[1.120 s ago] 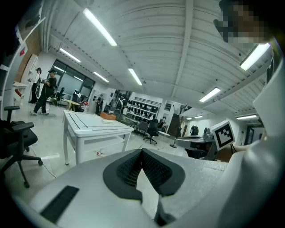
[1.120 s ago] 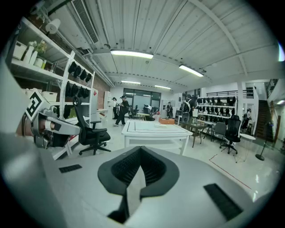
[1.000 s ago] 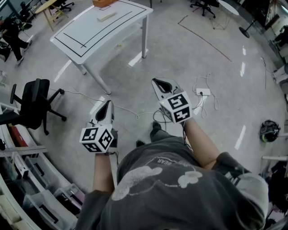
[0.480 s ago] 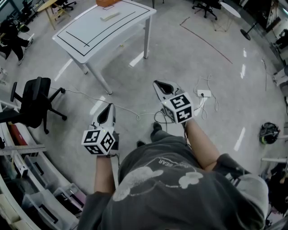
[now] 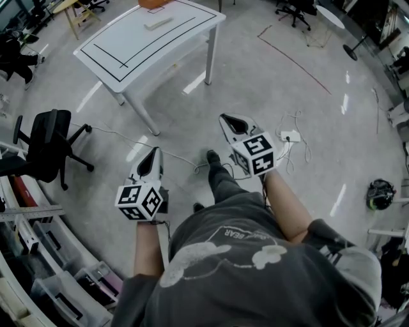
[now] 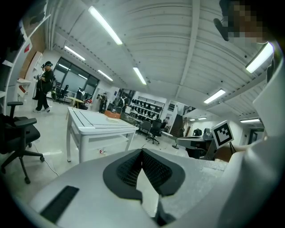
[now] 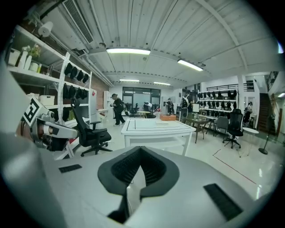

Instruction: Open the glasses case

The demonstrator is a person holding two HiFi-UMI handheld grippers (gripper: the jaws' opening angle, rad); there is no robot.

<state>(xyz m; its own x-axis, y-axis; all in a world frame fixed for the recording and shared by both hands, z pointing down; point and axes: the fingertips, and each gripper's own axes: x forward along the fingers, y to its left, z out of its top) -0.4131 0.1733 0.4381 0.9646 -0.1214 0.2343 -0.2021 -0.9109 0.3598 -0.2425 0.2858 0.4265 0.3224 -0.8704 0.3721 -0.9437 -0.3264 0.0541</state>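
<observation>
Finds, against the earlier frame, a dark shoe [image 5: 213,158] and trouser leg [image 5: 223,185] stepped forward onto the grey floor [image 5: 307,76], now between the two tools. Finds both tools in much the same place in the head view.

Notes at far left a black office chair [image 5: 46,145] on castors, with a thin cable [image 5: 121,135] trailing across the floor beside it. Notes above it a white table [image 5: 128,45] with a black rectangle outlined on its top. Places the glasses case [image 5: 158,23], visible only as a small pale oblong, on the far part of that table top, inside the outline and near an orange box [image 5: 153,3] at the far edge. Too small for detail; open or closed not readable. Places it well apart from both tools.

Reads the left gripper [image 5: 155,151] as held out over the floor and pointing toward the table, jaws closed tip to tip, pads [image 6: 156,170] meeting at the front with nothing between them. Reads the right gripper [image 5: 222,117] likewise: jaws fully together, pads [image 7: 121,168] meeting, empty, aimed at the table.

Notes further right a white power strip [image 5: 291,136] lying on the floor, and at far right a dark round object [image 5: 379,193], kind not determinable.
</observation>
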